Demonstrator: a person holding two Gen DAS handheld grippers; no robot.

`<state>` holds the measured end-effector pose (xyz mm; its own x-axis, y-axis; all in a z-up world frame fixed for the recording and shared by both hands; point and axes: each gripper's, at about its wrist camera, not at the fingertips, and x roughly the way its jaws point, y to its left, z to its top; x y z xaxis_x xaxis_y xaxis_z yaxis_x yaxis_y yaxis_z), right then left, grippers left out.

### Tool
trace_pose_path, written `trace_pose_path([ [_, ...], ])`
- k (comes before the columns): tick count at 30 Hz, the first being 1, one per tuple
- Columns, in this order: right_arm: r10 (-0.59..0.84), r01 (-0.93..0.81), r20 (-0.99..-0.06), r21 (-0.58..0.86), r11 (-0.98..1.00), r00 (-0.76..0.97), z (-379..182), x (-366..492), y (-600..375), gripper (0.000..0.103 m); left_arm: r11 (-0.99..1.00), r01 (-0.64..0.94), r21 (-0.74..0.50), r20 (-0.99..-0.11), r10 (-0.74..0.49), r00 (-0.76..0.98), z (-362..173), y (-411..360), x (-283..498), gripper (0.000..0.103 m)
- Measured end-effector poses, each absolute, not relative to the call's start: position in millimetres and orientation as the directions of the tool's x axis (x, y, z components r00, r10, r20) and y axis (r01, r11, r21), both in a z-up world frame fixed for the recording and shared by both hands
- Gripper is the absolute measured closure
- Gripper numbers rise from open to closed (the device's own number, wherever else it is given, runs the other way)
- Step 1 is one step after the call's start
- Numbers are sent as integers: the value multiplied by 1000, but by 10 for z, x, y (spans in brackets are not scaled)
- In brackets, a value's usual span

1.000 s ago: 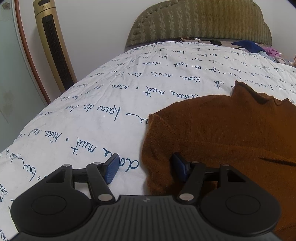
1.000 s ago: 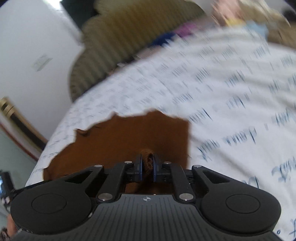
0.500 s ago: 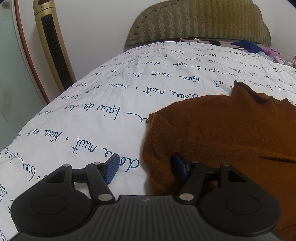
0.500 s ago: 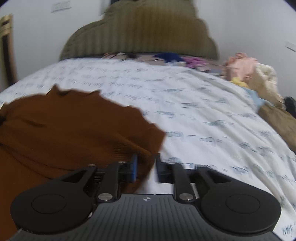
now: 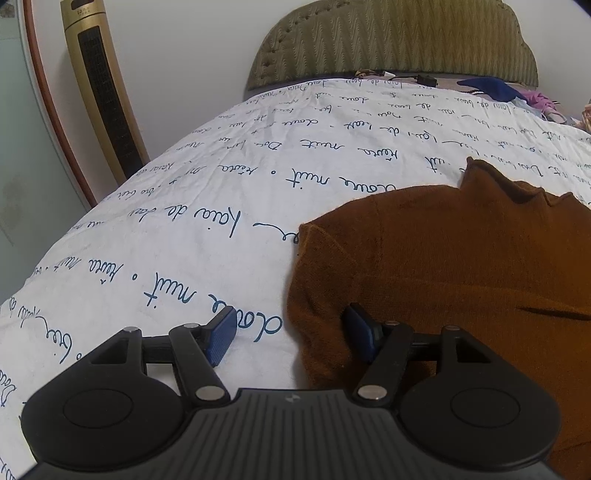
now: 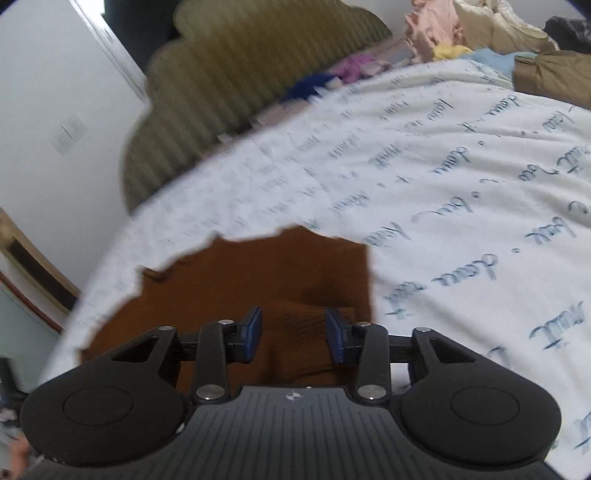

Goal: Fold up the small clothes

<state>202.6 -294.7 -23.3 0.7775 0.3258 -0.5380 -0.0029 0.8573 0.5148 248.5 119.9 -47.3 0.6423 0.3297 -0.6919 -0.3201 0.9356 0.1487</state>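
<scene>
The left tongs (image 5: 291, 338) are held open, one pad on the bed cover (image 5: 258, 177), the other on the edge of the brown sweater (image 5: 461, 258). The right tongs (image 6: 293, 334) are parted over a ribbed fold of the sweater (image 6: 258, 280), not pressed on it. The sweater is spread flat on the bed, below the headboard (image 5: 399, 37).

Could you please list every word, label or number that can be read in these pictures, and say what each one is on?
"nuit": blue handwriting-style print on the white bed cover, repeated in rows; my best reading.
Other script words on the cover: too looped and distorted to read for sure.
Small mark at the top of the gold tower unit: too small to read.
Script on the cover in the right wrist view: blurred, unreadable.
</scene>
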Motion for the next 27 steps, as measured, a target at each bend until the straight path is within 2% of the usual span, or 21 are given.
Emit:
trace_pose_path([
  [2,345,-60,-510,495,867,788,-140,1991,-2850,64,934,-322,153,-688,334,644,-478,1188,2481,38],
  [5,368,-48,-570,497,867,734,-240,2206,-2752,64,934,-324,150,-689,334,643,-477,1193,2473,38],
  [6,329,-8,-610,467,884,721,-323,2284,-2746,67,935,-323,146,-691,330,643,-475,1200,2471,38],
  [7,282,58,-665,441,896,692,-442,2360,-2776,78,936,-320,146,-693,327,642,-473,1206,2468,38],
  [8,289,96,-677,470,878,677,-552,2402,-2843,83,938,-316,145,-696,324,641,-468,1215,2464,38],
  [10,335,119,-640,559,821,691,-607,2364,-2998,85,943,-308,127,-705,304,641,-435,1249,2435,38],
  [13,337,80,-605,556,827,721,-471,2156,-3040,83,956,-292,41,-718,231,656,-365,1365,2305,38],
  [14,330,64,-598,541,839,730,-409,2061,-3041,75,959,-284,9,-720,204,663,-347,1405,2231,38],
  [17,356,9,-551,551,835,755,-240,1737,-3126,75,965,-256,-51,-708,146,691,-276,1521,1936,38],
  [22,344,-48,-523,498,866,780,32,1079,-3301,71,975,-223,-3,-650,168,741,-39,1647,1264,38],
  [27,312,-60,-545,430,901,778,188,457,-3396,69,977,-212,-13,-596,162,786,234,1767,461,38],
])
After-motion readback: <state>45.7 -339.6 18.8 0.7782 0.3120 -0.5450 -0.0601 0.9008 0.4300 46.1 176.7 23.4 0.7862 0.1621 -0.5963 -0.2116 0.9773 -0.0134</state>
